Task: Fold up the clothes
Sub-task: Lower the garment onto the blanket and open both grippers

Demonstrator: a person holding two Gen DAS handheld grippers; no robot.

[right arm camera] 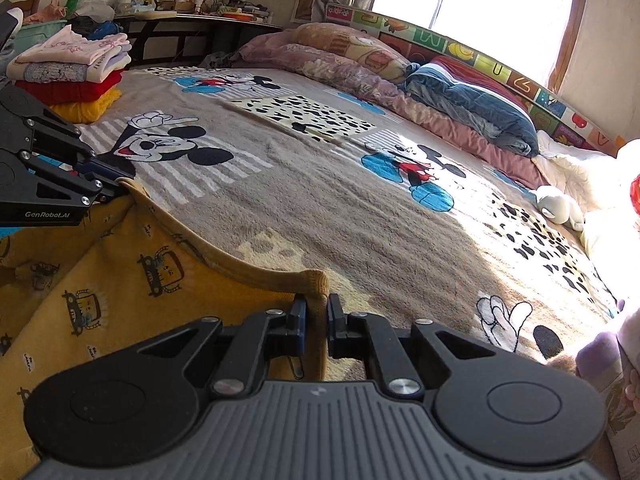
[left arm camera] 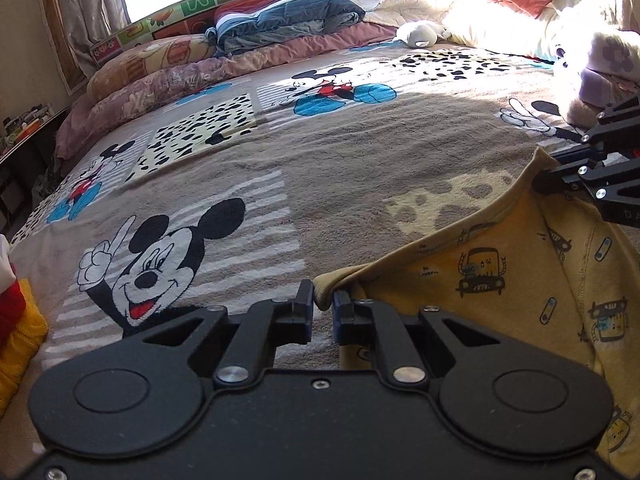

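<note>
My left gripper (left arm camera: 322,307) and right gripper (right arm camera: 317,312) each pinch a ribbed edge of the yellow printed garment (left arm camera: 500,280), stretched between them above the cartoon blanket (left arm camera: 320,168); its lower part runs out of frame, so I can't tell its shape

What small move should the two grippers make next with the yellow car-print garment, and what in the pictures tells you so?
Probably lower and spread it flat on the blanket. The left gripper and right gripper each pinch a corner of the ribbed edge of the yellow car-print garment, which hangs between them above open bed space.
</note>
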